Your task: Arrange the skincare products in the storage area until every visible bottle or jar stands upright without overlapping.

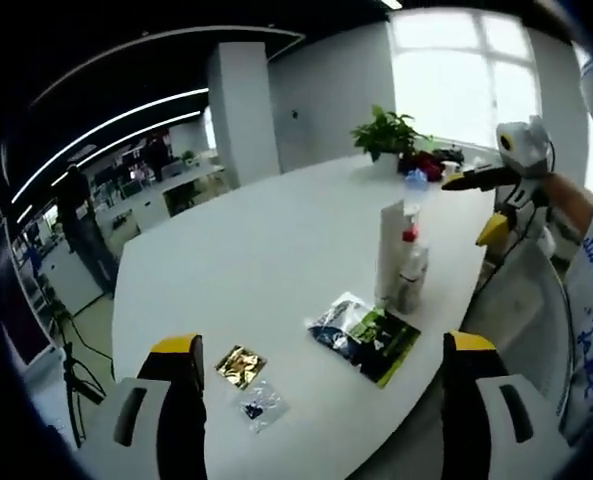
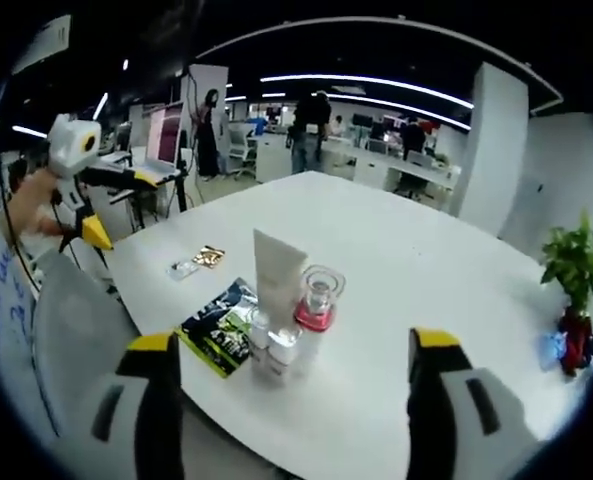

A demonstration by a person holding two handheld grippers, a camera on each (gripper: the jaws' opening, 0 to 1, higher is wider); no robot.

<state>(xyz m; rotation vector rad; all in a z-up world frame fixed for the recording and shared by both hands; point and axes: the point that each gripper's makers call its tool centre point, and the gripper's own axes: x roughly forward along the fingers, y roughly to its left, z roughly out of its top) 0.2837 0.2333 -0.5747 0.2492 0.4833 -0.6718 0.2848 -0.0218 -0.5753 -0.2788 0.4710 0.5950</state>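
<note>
In the left gripper view the left gripper (image 1: 321,375) stood wide open, its yellow-tipped jaws holding nothing. In the right gripper view the right gripper (image 2: 294,370) was spread too — also empty.

Just beyond it on the smooth white table (image 2: 406,270) stood one cluster of upright products: a tall white tube (image 2: 276,272), a clear bottle with a red collar (image 2: 316,305), small clear bottles (image 2: 268,345). Left of them lay flat one dark glossy packet (image 2: 216,325), farther one gold sachet (image 2: 209,257) and one clear sachet (image 2: 183,268). Far right stood one potted plant (image 2: 574,270).

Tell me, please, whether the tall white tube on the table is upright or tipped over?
Upright. The white tube stands on end on the table, rising above the small bottles beside it.
</note>
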